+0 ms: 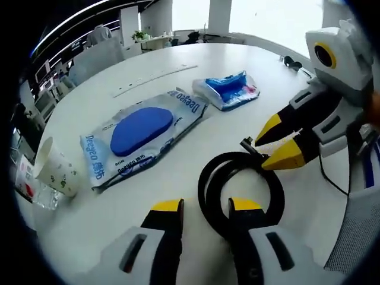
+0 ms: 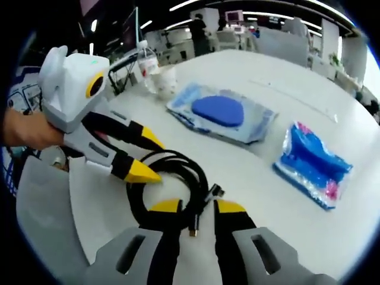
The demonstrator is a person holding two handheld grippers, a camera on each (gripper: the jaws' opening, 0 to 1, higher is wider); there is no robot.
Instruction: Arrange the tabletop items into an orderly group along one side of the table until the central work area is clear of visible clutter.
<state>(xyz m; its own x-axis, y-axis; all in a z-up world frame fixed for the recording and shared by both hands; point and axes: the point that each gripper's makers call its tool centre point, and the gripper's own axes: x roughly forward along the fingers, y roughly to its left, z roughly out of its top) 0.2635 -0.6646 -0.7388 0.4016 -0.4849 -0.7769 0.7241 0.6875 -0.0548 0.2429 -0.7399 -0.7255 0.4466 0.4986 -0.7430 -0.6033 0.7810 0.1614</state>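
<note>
White office table; both tongs parted around coiled black cable, grasping nothing, ready to shift it beside wipes pack

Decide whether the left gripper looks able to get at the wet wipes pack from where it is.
Probably yes: the wipes pack lies flat just beyond the left gripper, with bare table between; the cable sits off to one side.

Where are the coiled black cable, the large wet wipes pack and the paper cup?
Coiled black cable (image 1: 209, 178), left gripper view, on the left arc of the coil.
Large wet wipes pack (image 1: 142, 127), left gripper view, on its blue lid.
Paper cup (image 1: 54, 167), left gripper view, on its side wall.
</note>
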